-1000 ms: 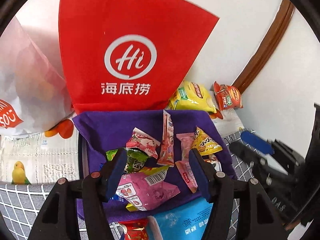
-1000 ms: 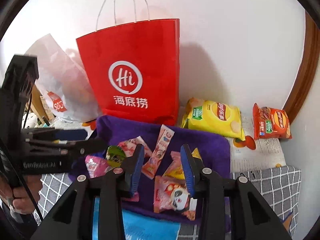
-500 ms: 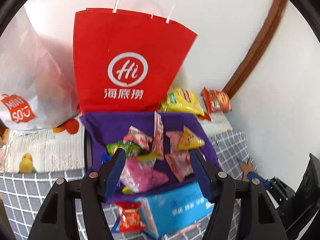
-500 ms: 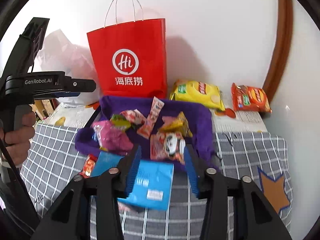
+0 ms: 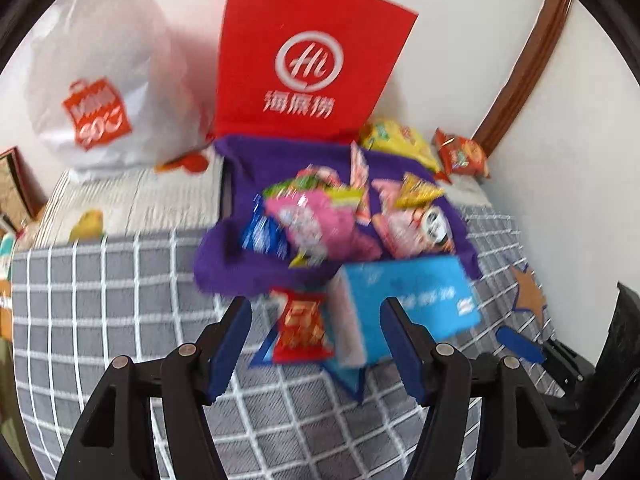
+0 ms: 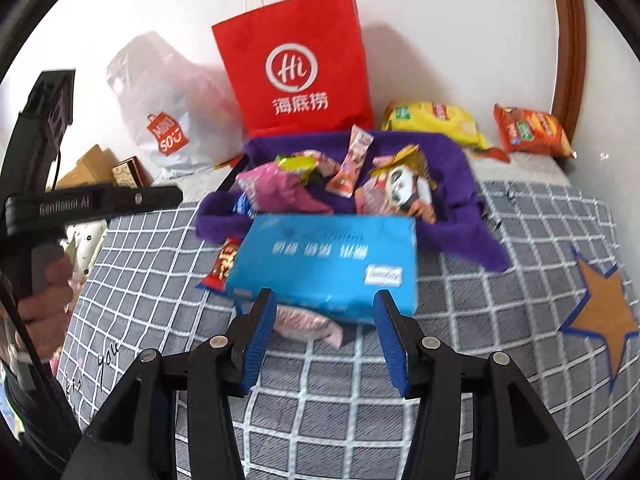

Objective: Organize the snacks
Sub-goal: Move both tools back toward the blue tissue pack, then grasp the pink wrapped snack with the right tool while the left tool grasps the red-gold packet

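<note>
Red "Hi" bag [image 6: 294, 80], "GenRobot.AI" tongs [image 6: 96, 200]

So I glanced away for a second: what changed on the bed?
Both grippers pulled back from the purple cloth of snacks; the blue rectangular pack now lies ahead. The right hand-held gripper has just been opening, empty. The left hand-held gripper stayed open. Snacks unmoved.

Both grippers black plastic, triangular cutouts in the arms, silver screws at pivots, blue ribbed pads [image 6: 260, 340] on fingers. Left gripper [image 6: 92, 200] body marked "GenRobot.AI", thin black cable beside handle.
</note>
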### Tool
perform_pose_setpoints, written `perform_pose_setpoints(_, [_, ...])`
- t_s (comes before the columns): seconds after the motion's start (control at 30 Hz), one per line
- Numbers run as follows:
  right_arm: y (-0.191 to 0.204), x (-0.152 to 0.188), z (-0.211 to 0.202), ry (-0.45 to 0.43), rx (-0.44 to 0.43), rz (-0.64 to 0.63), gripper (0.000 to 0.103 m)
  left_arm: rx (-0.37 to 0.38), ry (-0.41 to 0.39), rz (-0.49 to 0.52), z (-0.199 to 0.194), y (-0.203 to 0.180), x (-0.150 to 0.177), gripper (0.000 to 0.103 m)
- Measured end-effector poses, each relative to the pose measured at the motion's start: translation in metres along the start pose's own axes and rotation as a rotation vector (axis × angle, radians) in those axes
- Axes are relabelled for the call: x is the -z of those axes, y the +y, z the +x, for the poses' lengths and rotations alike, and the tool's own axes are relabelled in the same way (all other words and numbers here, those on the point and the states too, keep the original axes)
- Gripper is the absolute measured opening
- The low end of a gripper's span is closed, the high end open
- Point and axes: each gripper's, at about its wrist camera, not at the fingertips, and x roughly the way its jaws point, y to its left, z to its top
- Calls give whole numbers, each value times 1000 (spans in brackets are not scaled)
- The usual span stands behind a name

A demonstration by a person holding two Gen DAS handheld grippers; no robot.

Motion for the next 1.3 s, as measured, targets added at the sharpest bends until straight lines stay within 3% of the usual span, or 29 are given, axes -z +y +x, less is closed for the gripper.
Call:
perform_pose_setpoints(0.2, [7, 17, 14, 33, -8, 15, 51, -38, 9, -9, -2, 15, 26, 65])
perform_pose_setpoints(0.47, [7, 30, 33, 19, -42, 79, 67, -70, 16, -5, 7, 29, 39, 65])
perform_pose_setpoints(0.6, [11, 31, 47, 37, -45, 97, 69, -50, 23, 2, 13, 31, 40, 65])
perform_pose_setpoints(0.8, [13, 30, 62, 39, 18, 117, 74, -33, 29, 6, 17, 35, 43, 65])
perform_pose_setpoints(1.3, [23, 25, 91, 48, 58, 193, 78, -27, 55, -25, 23, 46, 48, 65])
